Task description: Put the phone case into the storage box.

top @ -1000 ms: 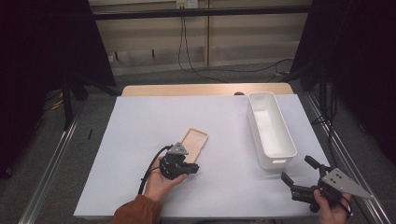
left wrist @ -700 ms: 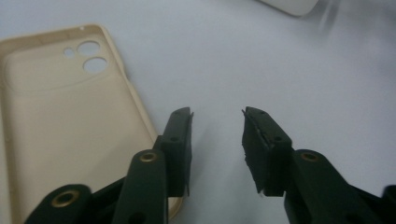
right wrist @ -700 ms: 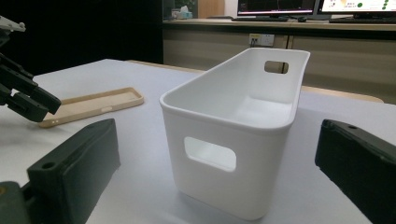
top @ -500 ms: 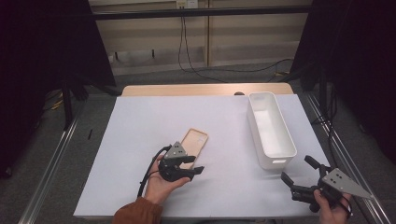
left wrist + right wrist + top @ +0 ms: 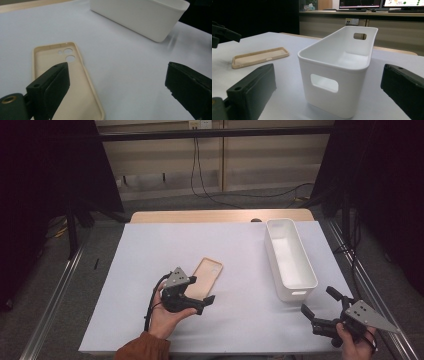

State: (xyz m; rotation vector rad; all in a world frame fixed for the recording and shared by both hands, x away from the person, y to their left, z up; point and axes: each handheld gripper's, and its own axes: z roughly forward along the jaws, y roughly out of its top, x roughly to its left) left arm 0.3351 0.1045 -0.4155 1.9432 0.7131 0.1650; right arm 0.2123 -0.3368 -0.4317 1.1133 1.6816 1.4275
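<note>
Beige phone case [image 5: 205,277] with no readable branding, lying flat, hollow side up, just ahead of the left gripper [image 5: 202,299], long axis running away from it, camera holes at the far end, jaws just opened wide, holding nothing

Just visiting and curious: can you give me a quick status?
Left gripper jaws just opened, nothing between them. Right gripper open, empty. Beige rubbery phone case flat on the white table cover. White plastic bin apart, nothing blocking.
</note>
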